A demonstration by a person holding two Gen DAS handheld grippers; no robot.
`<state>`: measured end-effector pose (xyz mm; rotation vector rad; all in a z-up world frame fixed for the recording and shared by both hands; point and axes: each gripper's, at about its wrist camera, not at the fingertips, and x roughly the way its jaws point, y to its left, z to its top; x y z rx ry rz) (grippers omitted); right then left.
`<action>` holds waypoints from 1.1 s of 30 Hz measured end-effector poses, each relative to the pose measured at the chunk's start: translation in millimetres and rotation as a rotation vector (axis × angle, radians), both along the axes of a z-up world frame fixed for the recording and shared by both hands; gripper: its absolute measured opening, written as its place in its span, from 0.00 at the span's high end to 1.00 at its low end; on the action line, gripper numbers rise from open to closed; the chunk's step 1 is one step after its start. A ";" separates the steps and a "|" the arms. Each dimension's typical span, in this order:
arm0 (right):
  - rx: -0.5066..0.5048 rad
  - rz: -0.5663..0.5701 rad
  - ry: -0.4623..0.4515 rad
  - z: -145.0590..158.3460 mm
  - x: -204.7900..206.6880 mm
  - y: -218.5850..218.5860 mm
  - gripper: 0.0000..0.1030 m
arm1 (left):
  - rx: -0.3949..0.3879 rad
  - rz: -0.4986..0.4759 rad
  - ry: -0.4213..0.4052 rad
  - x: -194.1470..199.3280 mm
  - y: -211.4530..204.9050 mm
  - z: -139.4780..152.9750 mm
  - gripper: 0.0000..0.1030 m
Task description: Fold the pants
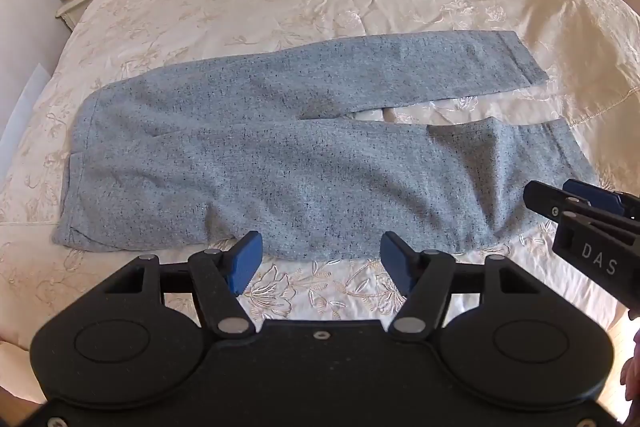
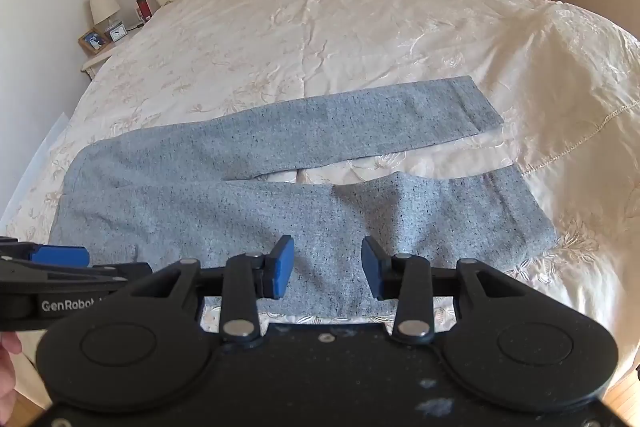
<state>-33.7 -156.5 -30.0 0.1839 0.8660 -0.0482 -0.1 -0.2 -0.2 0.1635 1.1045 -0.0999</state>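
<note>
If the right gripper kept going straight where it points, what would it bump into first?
Most likely the grey pants. The right gripper hangs with open, empty jaws over the near leg, by its near edge, so it should meet that cloth first, though depth is hard to judge.

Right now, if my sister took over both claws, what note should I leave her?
Left claw: open, holding nothing, above the near edge of the pants.
Right claw: open, holding nothing, over the near leg.
Pants: spread flat across the bedspread, waistband to the left, both legs pointing right, far leg angled away from the near one.
Done: laid out only, no fold yet.
Left: bring one leg over the other, then fold the length.
</note>
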 end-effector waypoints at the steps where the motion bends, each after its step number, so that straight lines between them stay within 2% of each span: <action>1: 0.001 0.000 -0.001 -0.3 -0.2 -0.4 0.60 | -0.004 0.000 0.005 -0.1 0.9 -0.7 0.34; 17: 0.010 0.010 0.009 -5.3 0.6 -4.8 0.60 | -0.003 0.002 0.002 -1.2 -1.0 -1.5 0.34; 19: 0.010 0.010 0.009 -6.0 0.2 -4.5 0.60 | -0.004 0.002 0.002 -5.3 0.4 -11.9 0.34; 28: 0.011 0.017 0.015 -7.1 1.3 -4.0 0.60 | -0.013 0.002 0.008 -3.8 3.6 -19.1 0.34; 33: 0.015 0.022 0.025 -8.7 2.1 -5.4 0.60 | -0.021 -0.003 0.015 -0.7 3.5 -14.8 0.34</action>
